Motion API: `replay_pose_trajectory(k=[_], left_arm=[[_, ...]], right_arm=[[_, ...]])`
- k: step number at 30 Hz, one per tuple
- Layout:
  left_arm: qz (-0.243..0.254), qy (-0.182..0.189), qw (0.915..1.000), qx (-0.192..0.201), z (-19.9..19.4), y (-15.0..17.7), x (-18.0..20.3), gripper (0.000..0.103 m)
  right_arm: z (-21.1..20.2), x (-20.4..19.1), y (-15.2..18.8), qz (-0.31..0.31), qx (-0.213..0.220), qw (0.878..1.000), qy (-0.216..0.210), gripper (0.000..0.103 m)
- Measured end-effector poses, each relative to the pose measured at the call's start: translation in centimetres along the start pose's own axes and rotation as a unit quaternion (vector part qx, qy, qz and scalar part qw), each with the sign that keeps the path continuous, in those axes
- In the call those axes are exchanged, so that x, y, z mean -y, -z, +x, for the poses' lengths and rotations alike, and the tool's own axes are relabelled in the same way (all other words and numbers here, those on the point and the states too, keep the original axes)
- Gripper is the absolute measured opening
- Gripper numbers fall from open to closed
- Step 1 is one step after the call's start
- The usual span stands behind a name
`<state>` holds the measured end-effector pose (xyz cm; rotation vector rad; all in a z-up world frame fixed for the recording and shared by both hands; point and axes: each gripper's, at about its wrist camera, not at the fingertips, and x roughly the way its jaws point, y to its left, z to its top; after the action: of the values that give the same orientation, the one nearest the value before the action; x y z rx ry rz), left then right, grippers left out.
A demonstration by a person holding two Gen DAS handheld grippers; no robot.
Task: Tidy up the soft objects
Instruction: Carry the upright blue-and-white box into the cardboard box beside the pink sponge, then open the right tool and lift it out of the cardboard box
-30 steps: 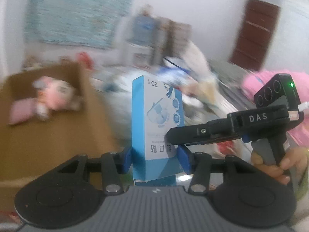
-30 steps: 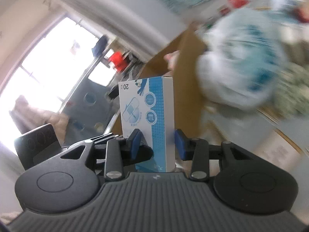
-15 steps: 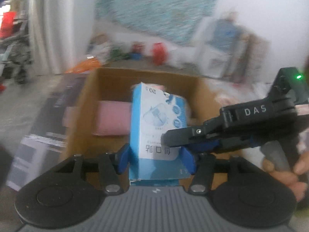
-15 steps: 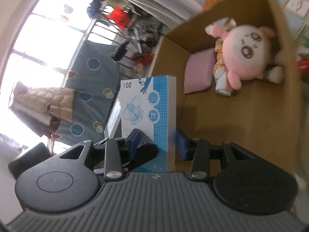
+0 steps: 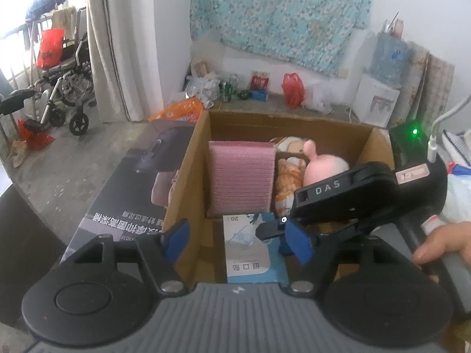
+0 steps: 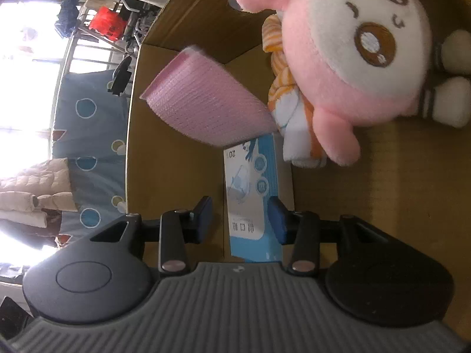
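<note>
A: Left gripper (image 5: 237,239)?
B: Jaws spread wide, nothing between the pads, hanging over the near edge of the carton (image 5: 188,158). The blue box (image 5: 250,250) lies flat on the carton floor below it.
A: Right gripper (image 6: 240,217)?
B: Also released. In the right wrist view the box (image 6: 253,203) sits between its pads; the left pad is clear of it, the right pad is at the box edge, contact can't be told. In the left wrist view the right gripper (image 5: 282,234) comes in from the right of the carton, fingertip over the box's top edge.
A: Hand?
B: Fingers of the right hand (image 5: 441,244) on its handle, right of the carton.
A: What else is in the carton?
B: Just past the box, a pink pad (image 5: 241,176) leaning up from the floor, its lower edge touching or overlapping the box's far end. Beside it the pink plush (image 6: 353,67) on its back, striped orange outfit, next to the box's far right corner.
A: Outside the carton?
B: Dark printed flap (image 5: 132,194) on its left. Beyond, a wheelchair (image 5: 64,88) by the curtain, red bag (image 5: 293,89) at the wall, floral cloth (image 5: 279,14) hung above.
</note>
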<state>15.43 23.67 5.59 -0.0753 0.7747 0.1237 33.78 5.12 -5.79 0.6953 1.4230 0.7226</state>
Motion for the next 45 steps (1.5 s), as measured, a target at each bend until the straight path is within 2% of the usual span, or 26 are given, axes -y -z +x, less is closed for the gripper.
replay_pose_trajectory(k=[4, 6, 9, 19, 21, 23, 28, 32, 37, 40, 45], left_arm=[[0.003, 0.002, 0.9999, 0.016, -1.2, 0.6, 0.0, 0.076], [0.005, 0.002, 0.9998, 0.020, -1.7, 0.9, -0.1, 0.076], [0.002, -0.002, 0.9997, 0.024, -2.0, 1.2, -0.5, 0.076], [-0.011, -0.005, 0.9998, 0.015, -2.3, 1.6, -1.0, 0.076], [-0.014, -0.003, 0.9998, 0.011, -2.2, 1.9, -0.9, 0.076], [-0.019, -0.001, 0.9998, 0.007, -2.2, 2.0, -0.8, 0.076], [-0.021, 0.008, 0.9997, 0.001, -2.8, 2.8, -0.4, 0.081], [-0.014, 0.017, 0.9995, 0.023, -4.4, 3.3, 0.7, 0.085], [0.010, 0.062, 0.9967, 0.051, -7.1, 3.3, 3.6, 0.088], [0.039, 0.094, 0.9930, 0.060, -8.3, 3.1, 6.3, 0.092], [0.106, 0.141, 0.9815, 0.074, -9.4, 3.2, 12.8, 0.097]], right_arm=[[-0.5, -0.7, 0.4, -0.006, 0.006, 1.000, 0.010, 0.049], [-0.7, -0.9, 0.6, -0.017, 0.011, 0.999, 0.030, 0.054], [-0.3, -0.4, 0.4, -0.014, 0.006, 0.999, 0.050, 0.056], [3.4, -0.3, -0.3, 0.053, -0.006, 0.999, -0.010, 0.056], [4.0, -0.7, -0.5, 0.048, 0.000, 0.999, -0.012, 0.061], [4.9, -0.6, -0.7, 0.050, -0.004, 0.998, -0.023, 0.070], [3.9, -0.6, -0.8, 0.040, 0.028, 0.999, -0.023, 0.070], [0.1, -1.6, 0.0, 0.008, 0.044, 0.998, -0.042, 0.071], [-7.8, -2.2, 2.2, -0.035, 0.076, 0.988, -0.127, 0.077], [-13.6, -1.1, 4.0, -0.061, 0.105, 0.980, -0.159, 0.079], [-25.0, 3.9, 7.3, -0.081, 0.190, 0.963, -0.174, 0.082]])
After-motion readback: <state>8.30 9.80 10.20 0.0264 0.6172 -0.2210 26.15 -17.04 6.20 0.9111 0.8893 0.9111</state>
